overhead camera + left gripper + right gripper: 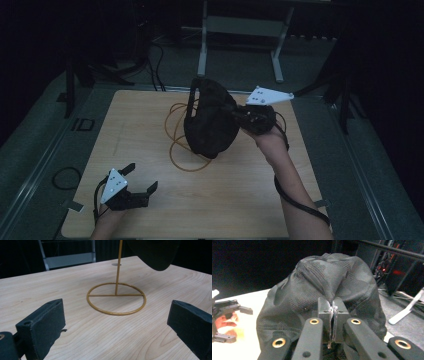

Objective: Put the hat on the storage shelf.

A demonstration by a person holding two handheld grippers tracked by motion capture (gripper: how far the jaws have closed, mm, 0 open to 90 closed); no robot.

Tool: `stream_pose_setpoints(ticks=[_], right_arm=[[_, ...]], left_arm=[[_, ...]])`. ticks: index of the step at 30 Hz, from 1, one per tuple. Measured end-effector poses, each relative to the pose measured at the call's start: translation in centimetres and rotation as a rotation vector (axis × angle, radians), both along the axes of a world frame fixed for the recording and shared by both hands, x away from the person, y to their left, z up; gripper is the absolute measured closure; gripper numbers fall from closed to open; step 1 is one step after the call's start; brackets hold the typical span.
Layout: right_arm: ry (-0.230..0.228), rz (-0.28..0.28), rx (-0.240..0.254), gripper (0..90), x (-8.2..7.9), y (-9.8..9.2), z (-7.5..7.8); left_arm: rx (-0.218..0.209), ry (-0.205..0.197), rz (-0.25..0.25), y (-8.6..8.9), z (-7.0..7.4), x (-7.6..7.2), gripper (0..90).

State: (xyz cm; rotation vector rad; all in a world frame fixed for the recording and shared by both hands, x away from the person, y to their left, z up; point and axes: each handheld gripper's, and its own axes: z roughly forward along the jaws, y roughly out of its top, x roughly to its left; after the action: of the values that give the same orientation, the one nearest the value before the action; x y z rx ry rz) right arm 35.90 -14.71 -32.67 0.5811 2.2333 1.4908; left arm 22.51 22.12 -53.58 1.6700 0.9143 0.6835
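Above the pale wooden table (150,150), the right gripper (331,308) pinches a black mesh cap (210,122) beside the thin golden wire stand (116,298); the left gripper (141,178) rests wide apart, empty.

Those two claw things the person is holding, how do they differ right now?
The right gripper is shut on the black cap, pinching its fabric and holding it up over the gold wire stand. The left gripper is open and holds nothing. The right one is raised above the middle of the table; the left one sits low near the table's near corner. Both have black jaws and a grey plate.
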Motion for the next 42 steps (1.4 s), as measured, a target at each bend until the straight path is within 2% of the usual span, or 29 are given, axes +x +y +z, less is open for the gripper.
stream_pose_setpoints(ticks=[7, 19, 28, 32, 37, 39, 40, 42], right_arm=[[0.024, 0.023, -0.012, 87.5, 0.7, 1.7, -1.0], [0.061, 0.027, -0.038, 87.4, 2.2, 4.2, -2.1], [0.062, 0.037, -0.041, 85.5, 2.5, 5.4, -2.4], [0.075, 0.024, -0.052, 75.4, 2.7, 5.8, -2.7], [0.106, 0.030, -0.040, 61.6, 3.0, 6.0, -3.2], [0.106, 0.033, -0.049, 57.4, 2.9, 6.0, -3.1], [0.101, 0.030, -0.059, 51.5, 2.7, 6.1, -2.9], [0.100, 0.035, -0.059, 48.9, 2.6, 6.0, -2.8]], left_arm=[[0.008, 0.001, 0.000, 0.0, -0.2, 0.0, 2.1], [0.002, -0.004, 0.003, 0.4, -0.2, 0.0, 2.1], [-0.006, -0.001, -0.002, 0.4, -0.4, -0.1, 2.1], [-0.007, -0.001, -0.004, 0.4, -0.4, -0.1, 2.1], [-0.017, 0.001, -0.009, 0.4, -0.4, -0.1, 2.1], [-0.016, 0.001, -0.009, 0.4, -0.4, -0.1, 2.1], [-0.015, 0.001, -0.010, 0.4, -0.4, -0.1, 2.1], [-0.014, 0.001, -0.010, 0.4, -0.4, -0.1, 2.1]])
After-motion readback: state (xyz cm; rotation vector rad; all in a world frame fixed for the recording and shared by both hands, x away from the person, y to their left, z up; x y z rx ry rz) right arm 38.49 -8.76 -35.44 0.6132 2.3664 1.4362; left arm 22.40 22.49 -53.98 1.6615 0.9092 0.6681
